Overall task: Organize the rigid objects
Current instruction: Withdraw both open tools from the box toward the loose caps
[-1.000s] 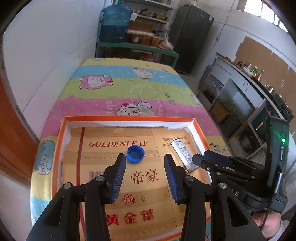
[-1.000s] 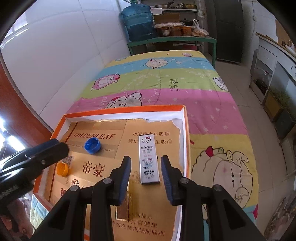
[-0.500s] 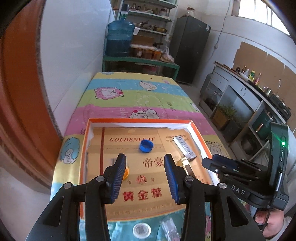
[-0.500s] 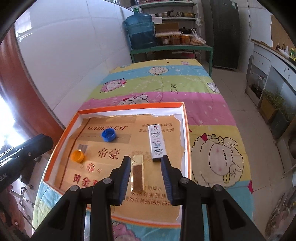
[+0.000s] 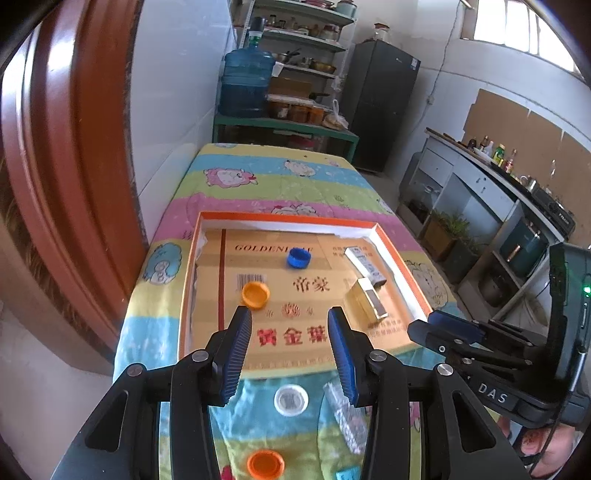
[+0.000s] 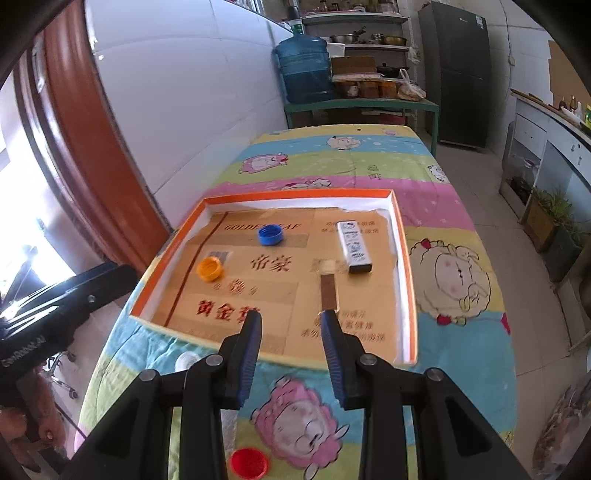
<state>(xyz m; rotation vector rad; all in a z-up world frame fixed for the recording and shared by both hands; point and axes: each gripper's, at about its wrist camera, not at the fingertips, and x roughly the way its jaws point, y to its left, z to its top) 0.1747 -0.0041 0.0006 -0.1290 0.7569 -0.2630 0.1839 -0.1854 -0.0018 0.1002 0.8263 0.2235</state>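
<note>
With both the left gripper (image 5: 291, 325) and right gripper (image 6: 291, 326) open and empty, the next pick from the cloth, perhaps the white round cap (image 5: 291, 399), awaits placing in the orange-rimmed cardboard tray (image 5: 306, 220).

White tiled wall (image 6: 192, 110), black fridge (image 5: 380, 107), daylight from high window (image 5: 517, 26)

Small blue thing (image 5: 347, 473) cut by bottom edge, kind unclear. Clear plastic packet (image 5: 345, 417) partly behind left gripper finger (image 5: 341, 356). White cap (image 6: 186, 361) half hidden by right gripper finger (image 6: 248, 354). Tray (image 5: 402, 264) print partly covered by blue cap (image 5: 298, 257).
</note>
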